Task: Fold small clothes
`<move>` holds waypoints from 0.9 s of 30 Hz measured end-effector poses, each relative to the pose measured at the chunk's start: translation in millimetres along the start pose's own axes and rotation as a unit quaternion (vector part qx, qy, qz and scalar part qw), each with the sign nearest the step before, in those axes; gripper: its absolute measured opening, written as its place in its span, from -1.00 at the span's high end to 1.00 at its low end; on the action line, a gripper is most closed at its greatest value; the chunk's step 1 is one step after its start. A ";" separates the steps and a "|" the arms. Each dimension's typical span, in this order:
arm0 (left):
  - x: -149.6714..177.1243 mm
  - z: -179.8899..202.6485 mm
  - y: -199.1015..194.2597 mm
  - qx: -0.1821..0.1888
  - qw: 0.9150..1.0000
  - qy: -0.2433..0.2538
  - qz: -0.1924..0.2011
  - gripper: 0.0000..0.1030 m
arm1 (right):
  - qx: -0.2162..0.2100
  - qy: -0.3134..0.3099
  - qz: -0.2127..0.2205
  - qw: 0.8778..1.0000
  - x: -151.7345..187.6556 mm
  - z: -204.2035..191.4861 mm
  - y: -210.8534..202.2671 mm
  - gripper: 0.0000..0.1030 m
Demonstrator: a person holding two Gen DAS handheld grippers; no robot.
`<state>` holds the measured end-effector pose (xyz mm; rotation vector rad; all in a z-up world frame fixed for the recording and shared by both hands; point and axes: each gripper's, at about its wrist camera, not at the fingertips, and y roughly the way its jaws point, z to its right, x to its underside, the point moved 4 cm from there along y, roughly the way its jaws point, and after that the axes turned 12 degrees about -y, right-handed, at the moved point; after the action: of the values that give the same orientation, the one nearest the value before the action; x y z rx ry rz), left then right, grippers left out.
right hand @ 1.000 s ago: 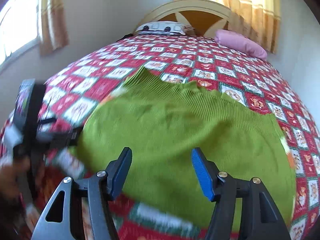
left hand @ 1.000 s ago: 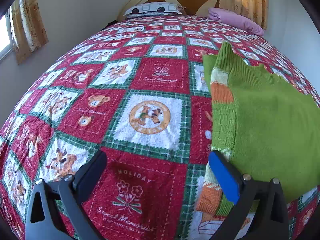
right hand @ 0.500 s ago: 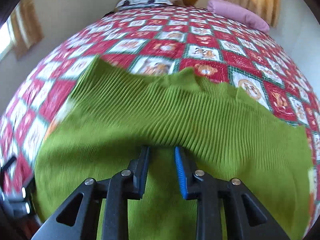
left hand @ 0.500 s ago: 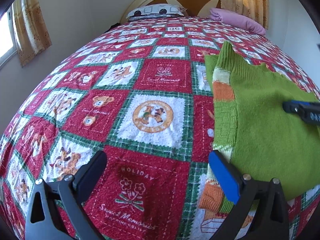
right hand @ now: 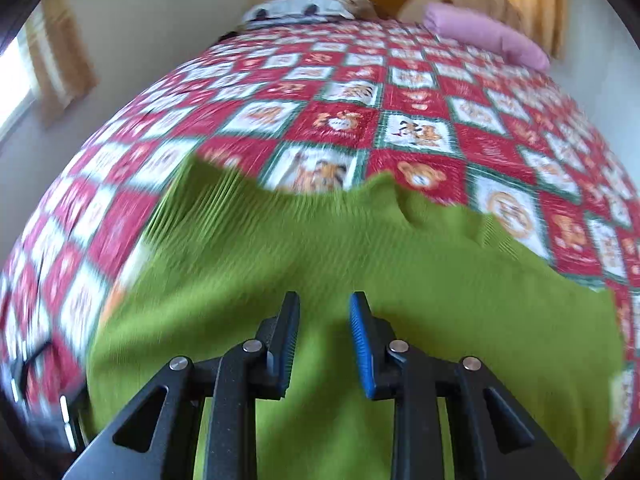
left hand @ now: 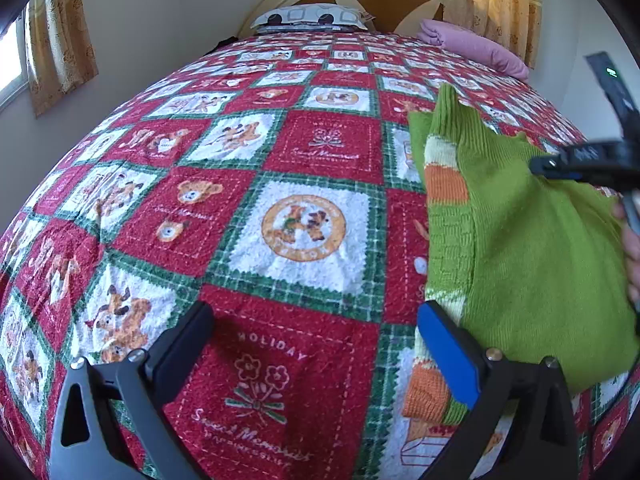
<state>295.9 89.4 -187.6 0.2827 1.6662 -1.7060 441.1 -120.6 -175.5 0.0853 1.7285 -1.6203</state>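
A small green knitted sweater point(left hand: 532, 248) with orange and cream stripes lies partly folded on the quilted bed, at the right in the left wrist view. My left gripper point(left hand: 316, 336) is open and empty over the quilt, its blue finger beside the sweater's left edge. My right gripper point(right hand: 324, 320) is over the middle of the sweater point(right hand: 360, 248), jaws a narrow gap apart with nothing between them. It also shows in the left wrist view point(left hand: 580, 160), above the sweater.
The bed is covered by a red, green and white patchwork quilt point(left hand: 240, 200). A patterned pillow point(left hand: 312, 20) and a pink pillow point(left hand: 476, 48) lie at the headboard. Walls and curtains stand on both sides.
My right gripper closed from wide open to a narrow gap and moved forward over the sweater, its jaws now slightly wider than half a second ago. The left gripper has stayed in place.
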 end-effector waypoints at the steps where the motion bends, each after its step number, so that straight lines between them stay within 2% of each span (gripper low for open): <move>1: -0.1 -0.1 -0.1 0.000 1.000 0.000 0.000 -1.00 | 0.004 -0.010 0.004 1.000 14.5 1.8 -12.7 0.48; 5: -0.1 -0.5 -0.4 0.001 1.000 -0.002 0.000 -1.00 | 0.073 -0.004 -0.018 0.997 91.5 51.6 -54.5 0.47; 6: -0.2 -0.4 -0.6 0.001 1.000 -0.001 0.003 -1.00 | 0.078 0.020 -0.016 0.997 114.9 70.9 -64.5 0.25; 8: 0.2 0.1 -1.2 -0.001 1.000 0.001 0.004 -1.00 | 0.051 0.067 -0.008 0.996 150.9 97.5 -80.3 0.04; 9: 0.1 0.0 -1.2 0.000 1.000 0.000 0.003 -1.00 | 0.032 0.091 0.007 0.995 165.2 108.5 -90.6 0.05; 10: 0.2 0.0 -1.3 0.002 1.000 0.000 0.002 -1.00 | 0.035 0.107 0.022 0.993 176.7 118.3 -104.5 0.15; 13: 0.5 0.6 -1.7 0.000 1.000 0.001 0.003 -1.00 | 0.029 0.141 0.069 0.987 181.3 137.6 -131.0 0.19; 17: 0.9 4.3 -2.6 -0.014 1.000 0.012 0.010 -1.00 | 0.053 0.158 0.068 0.984 167.1 161.4 -120.1 0.20; 18: 1.0 4.6 -3.1 -0.016 1.000 0.014 0.011 -1.00 | 0.054 0.161 0.056 0.984 164.6 168.8 -111.3 0.30; 19: 0.5 3.8 -3.0 -0.016 1.000 0.013 0.011 -1.00 | 0.060 0.160 0.042 0.984 162.6 173.2 -100.9 0.53; 20: 0.5 3.2 -2.9 -0.016 1.000 0.012 0.011 -1.00 | 0.070 0.160 0.029 0.984 163.4 179.2 -89.1 0.58; 22: 0.3 2.1 -2.7 -0.014 1.000 0.009 0.009 -1.00 | 0.065 0.175 0.018 0.982 168.8 188.2 -77.9 0.58; 24: -0.1 -0.5 -2.8 -0.012 1.000 0.002 0.006 -1.00 | 0.093 0.169 0.027 0.981 167.9 180.5 -94.1 0.57; 25: -0.2 -2.4 -4.2 -0.012 1.000 -0.002 0.005 -1.00 | 0.109 0.153 0.037 0.981 164.5 170.5 -105.1 0.50; 26: -0.4 -4.7 -5.2 -0.012 1.000 -0.007 0.002 -1.00 | 0.110 0.139 0.048 0.983 160.8 157.4 -114.3 0.48; 27: -1.1 -6.7 -7.2 -0.011 1.000 -0.010 -0.001 -1.00 | 0.102 0.125 0.056 0.985 156.9 147.0 -120.7 0.35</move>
<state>290.1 95.3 -182.3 0.2524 1.6715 -1.6859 334.4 -341.4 -149.1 0.4955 1.7014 -1.7560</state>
